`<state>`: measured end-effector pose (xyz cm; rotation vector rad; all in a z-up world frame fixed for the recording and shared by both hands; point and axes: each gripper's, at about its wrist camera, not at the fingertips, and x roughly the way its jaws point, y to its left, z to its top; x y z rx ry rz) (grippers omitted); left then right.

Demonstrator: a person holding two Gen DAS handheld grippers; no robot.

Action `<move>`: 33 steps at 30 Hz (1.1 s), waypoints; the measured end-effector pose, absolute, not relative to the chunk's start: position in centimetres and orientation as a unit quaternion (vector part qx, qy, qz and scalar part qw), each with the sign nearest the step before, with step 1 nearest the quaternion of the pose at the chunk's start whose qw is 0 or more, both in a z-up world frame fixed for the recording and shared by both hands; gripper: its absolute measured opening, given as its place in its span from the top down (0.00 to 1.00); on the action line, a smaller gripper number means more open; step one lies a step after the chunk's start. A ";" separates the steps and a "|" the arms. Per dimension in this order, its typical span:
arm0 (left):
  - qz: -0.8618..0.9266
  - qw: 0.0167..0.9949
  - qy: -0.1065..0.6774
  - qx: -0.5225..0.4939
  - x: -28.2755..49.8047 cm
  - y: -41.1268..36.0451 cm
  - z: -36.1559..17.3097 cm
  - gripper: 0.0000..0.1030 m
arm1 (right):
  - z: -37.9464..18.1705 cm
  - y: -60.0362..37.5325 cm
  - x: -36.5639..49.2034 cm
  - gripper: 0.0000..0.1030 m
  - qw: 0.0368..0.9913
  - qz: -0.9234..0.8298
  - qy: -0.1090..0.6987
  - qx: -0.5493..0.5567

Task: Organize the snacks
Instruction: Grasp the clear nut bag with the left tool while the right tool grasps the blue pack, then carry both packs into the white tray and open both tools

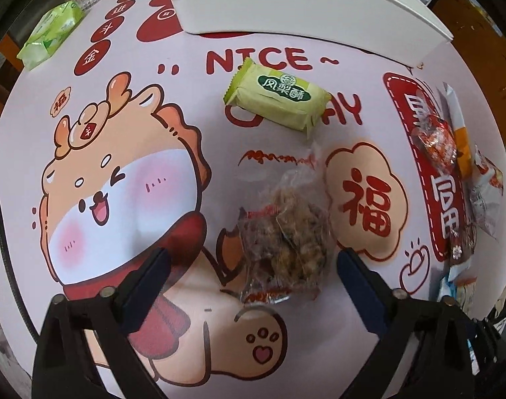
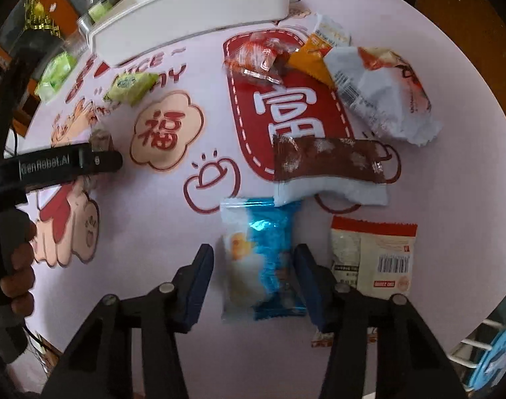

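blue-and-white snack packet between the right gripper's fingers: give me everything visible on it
The blue-and-white snack packet is a glossy, sealed pillow pack with crimped ends: shiny blue on one side, white with a yellow-orange picture on the other. It lies flat on the pink printed tablecloth, lengthwise between the right gripper fingers, which flank it without clearly pressing. Its top corner sits beside or slightly under the brown-and-white wrapper.

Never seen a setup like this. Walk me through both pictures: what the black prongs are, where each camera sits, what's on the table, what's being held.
No robot here: a person holds a two-finger tool in each hand, with a camera on each looking along its fingers. One picture is from the left tool, open around a clear packet of brown snacks; beyond lie a green pastry packet and a white bin. The other is from the right tool, straddling a blue-and-white packet without visibly pressing it. More wrapped snacks lie on the cartoon tablecloth. Nothing is held yet.
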<state>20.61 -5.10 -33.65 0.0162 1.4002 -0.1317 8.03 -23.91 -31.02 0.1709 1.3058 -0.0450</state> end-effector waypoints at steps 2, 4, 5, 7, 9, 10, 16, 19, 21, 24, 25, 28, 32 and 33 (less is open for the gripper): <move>-0.055 0.766 0.641 0.012 21.1 -5.4 -33.9 0.08 | -31.3 -23.5 8.1 0.51 0.793 -0.021 0.606 0.063; -0.051 0.766 0.640 0.022 21.5 -5.7 -34.2 0.12 | -31.4 -23.1 8.0 0.54 0.796 -0.021 0.603 0.041; -0.048 0.768 0.638 0.030 21.6 -5.9 -34.1 0.14 | -31.4 -22.8 8.1 0.61 0.798 -0.020 0.601 0.033; -0.053 0.771 0.633 0.043 21.6 -6.5 -33.9 0.29 | -31.3 -22.7 8.2 0.63 0.799 -0.013 0.601 0.027; -0.063 0.774 0.628 0.050 21.5 -7.0 -33.5 0.46 | -31.4 -22.9 8.4 0.65 0.798 -0.012 0.601 0.037; -0.067 0.775 0.626 0.054 21.5 -7.3 -33.3 0.54 | -31.3 -23.0 8.5 0.66 0.798 -0.011 0.601 0.041; -0.083 0.768 0.633 0.049 21.3 -7.6 -33.1 0.56 | -31.1 -23.6 8.6 0.68 0.791 -0.002 0.608 0.065; -0.091 0.760 0.642 0.049 20.6 -7.3 -33.1 0.56 | -31.0 -23.7 8.6 0.69 0.788 0.003 0.612 0.074; -0.098 0.754 0.647 0.050 19.9 -7.1 -33.0 0.56 | -30.8 -23.6 8.7 0.69 0.785 0.010 0.614 0.080; -0.110 0.747 0.654 0.050 18.7 -6.8 -32.6 0.56 | -30.3 -23.1 9.0 0.69 0.786 0.020 0.613 0.074; -0.112 0.747 0.654 0.051 18.4 -6.5 -32.4 0.56 | -30.1 -23.0 9.1 0.70 0.787 0.023 0.612 0.073; -0.118 0.750 0.648 0.060 17.9 -6.4 -31.1 0.56 | -29.0 -22.6 10.1 0.70 0.792 0.036 0.605 0.072; -0.119 0.765 0.630 0.063 18.6 -6.0 -28.4 0.56 | -26.1 -22.6 12.6 0.70 0.813 0.056 0.576 0.069; -0.118 0.769 0.625 0.061 19.2 -5.8 -27.7 0.56 | -25.3 -22.6 13.3 0.70 0.819 0.059 0.568 0.065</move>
